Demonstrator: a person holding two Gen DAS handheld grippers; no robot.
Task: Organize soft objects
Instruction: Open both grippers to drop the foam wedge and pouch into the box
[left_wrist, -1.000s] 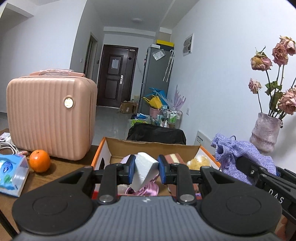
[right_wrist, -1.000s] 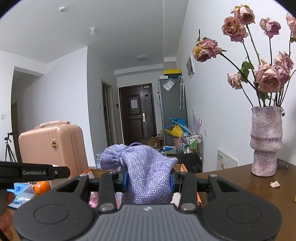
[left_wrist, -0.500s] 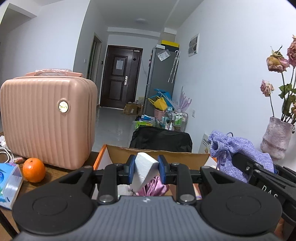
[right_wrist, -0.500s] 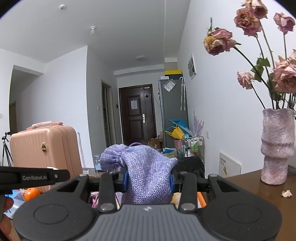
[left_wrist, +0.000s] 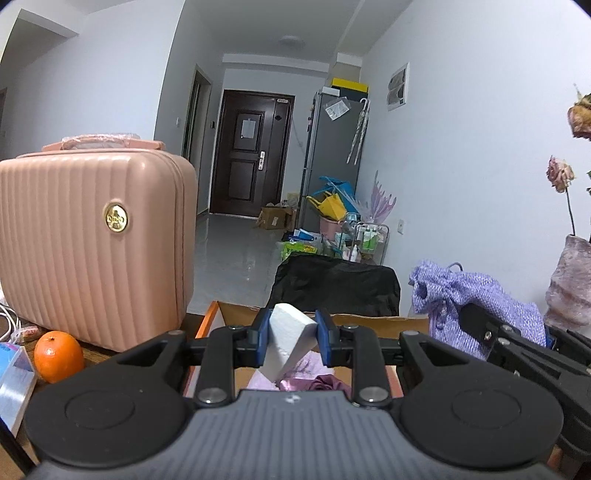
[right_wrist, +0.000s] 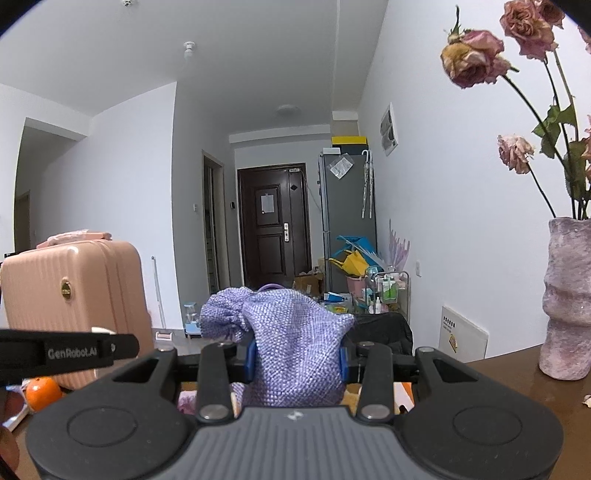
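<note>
My left tool (left_wrist: 290, 338): clamped on white foam block (left_wrist: 290, 332), above cardboard box (left_wrist: 325, 315) | my right tool (right_wrist: 295, 358): clamped on purple woven pouch (right_wrist: 291, 339) | bench (right_wrist: 517, 380): vase (right_wrist: 567, 295), pink case (left_wrist: 92, 243), orange (left_wrist: 59, 356)

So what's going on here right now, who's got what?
A person holds a two-finger tool in each hand. The left tool is shut on a white foam block, held above an open cardboard box that already has pink and purple fabric in it. The right tool is shut on a purple woven drawstring pouch, beside the box. A pink suitcase and an orange sit on the table to the left.
</note>
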